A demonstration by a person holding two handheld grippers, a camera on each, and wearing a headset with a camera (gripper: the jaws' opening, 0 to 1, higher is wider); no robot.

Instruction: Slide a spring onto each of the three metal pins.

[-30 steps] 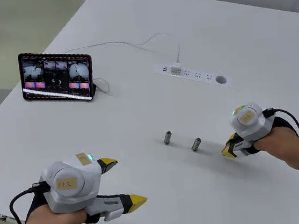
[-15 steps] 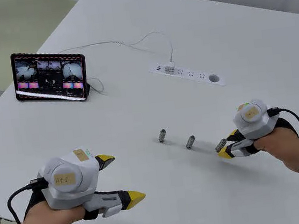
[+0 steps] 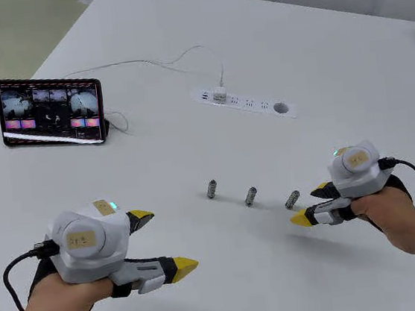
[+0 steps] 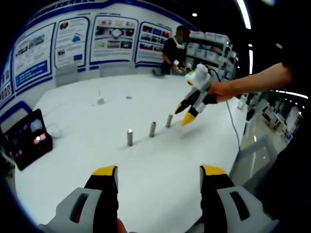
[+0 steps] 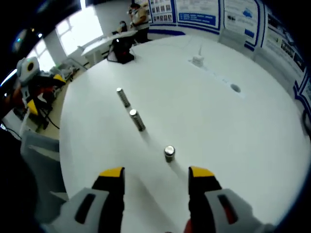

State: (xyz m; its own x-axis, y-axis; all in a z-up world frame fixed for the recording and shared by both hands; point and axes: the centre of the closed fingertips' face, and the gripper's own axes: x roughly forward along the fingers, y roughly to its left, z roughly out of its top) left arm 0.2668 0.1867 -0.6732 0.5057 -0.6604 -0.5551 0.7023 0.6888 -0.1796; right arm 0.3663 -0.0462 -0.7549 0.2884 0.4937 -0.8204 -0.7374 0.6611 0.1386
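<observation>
Seemingly near the finish: at the left of the white table (image 3: 346, 57) a tablet (image 3: 50, 111) stands, and the left gripper (image 3: 165, 240) hovers low, its jaws spread wide and empty. Mid-table the left pin (image 3: 212, 189), middle pin (image 3: 250, 196) and right pin (image 3: 292, 200) stand upright in a row, each looking ribbed as if a spring already sits on it, though they are too small to be sure. Just beside the right pin, the right gripper (image 3: 310, 204) is spread and holds nothing; by the look of it, little is left to do
</observation>
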